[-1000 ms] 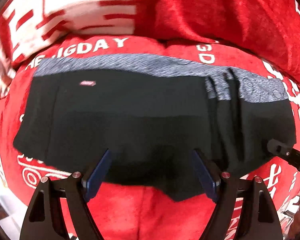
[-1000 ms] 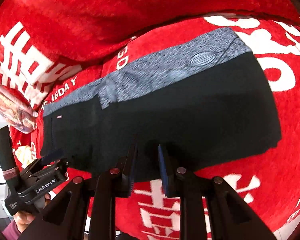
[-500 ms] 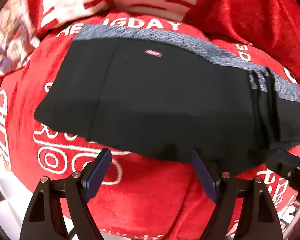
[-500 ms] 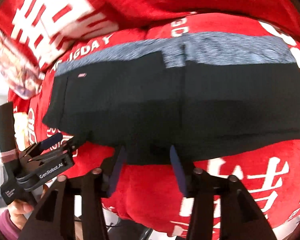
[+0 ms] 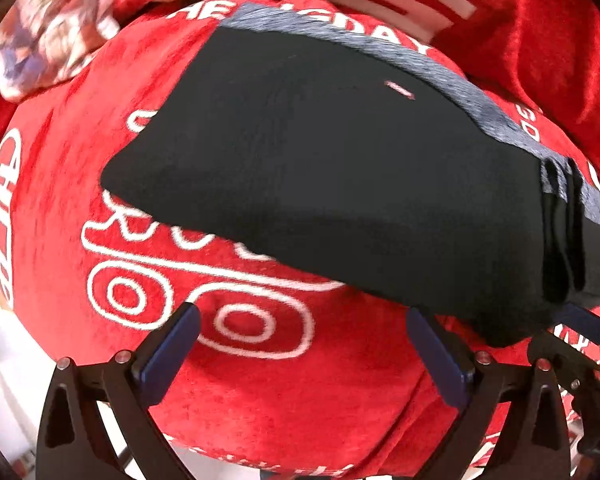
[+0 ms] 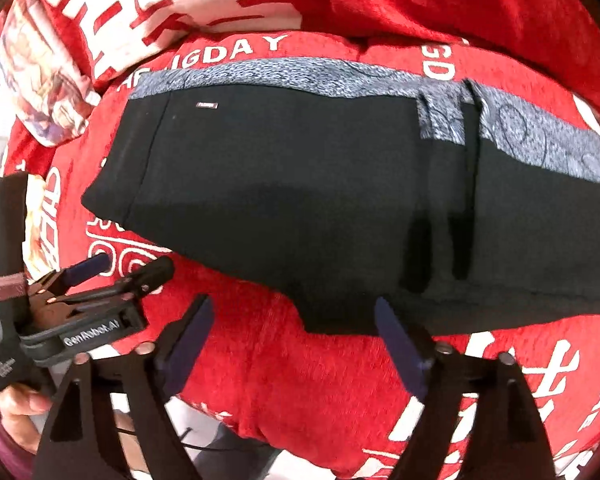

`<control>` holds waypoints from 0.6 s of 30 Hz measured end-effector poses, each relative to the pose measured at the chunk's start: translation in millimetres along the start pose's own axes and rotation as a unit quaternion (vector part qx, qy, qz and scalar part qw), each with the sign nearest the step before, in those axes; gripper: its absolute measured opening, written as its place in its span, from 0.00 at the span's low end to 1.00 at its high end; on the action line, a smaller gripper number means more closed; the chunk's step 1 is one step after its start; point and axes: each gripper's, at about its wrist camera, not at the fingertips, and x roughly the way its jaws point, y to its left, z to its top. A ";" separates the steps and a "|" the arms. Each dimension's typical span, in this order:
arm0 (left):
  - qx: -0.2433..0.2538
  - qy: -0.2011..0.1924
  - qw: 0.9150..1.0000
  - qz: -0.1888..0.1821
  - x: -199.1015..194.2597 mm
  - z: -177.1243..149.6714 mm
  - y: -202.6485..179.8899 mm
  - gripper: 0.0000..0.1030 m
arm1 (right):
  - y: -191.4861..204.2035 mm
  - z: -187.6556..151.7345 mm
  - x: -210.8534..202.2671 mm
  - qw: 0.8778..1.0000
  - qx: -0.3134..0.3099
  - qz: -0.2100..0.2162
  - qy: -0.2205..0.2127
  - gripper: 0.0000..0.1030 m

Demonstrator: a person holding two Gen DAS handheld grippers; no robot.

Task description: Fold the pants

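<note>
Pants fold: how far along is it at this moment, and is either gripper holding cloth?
Looks done: the black pants lie flat on the red blanket as a compact folded stack, grey waistband along the far edge, layered edges visible toward the right. In hand: nothing; the left gripper and right gripper are both open, just short of the near edge. Left: possibly one more fold or smoothing.

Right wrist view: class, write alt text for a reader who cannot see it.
Folded black pants with a grey waistband lie flat on a red blanket printed with white lettering. The right gripper is open at the pants' near edge, holding nothing, and the left gripper is at the lower left.
</note>
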 end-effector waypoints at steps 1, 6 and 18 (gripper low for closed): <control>-0.006 -0.001 1.000 -0.002 0.3 -0.6 4.4 1.00 | 2.5 -0.5 0.4 1.000 -0.005 -0.005 -0.001 0.91; -0.028 0.009 0.999 -0.019 2.7 -5.7 33.0 1.00 | 14.4 -3.4 6.6 0.999 -0.025 -0.011 0.021 0.94; -0.151 -0.003 0.987 -0.052 -10.1 -44.7 71.8 1.00 | 28.9 -6.1 7.1 0.994 -0.068 -0.060 0.066 0.94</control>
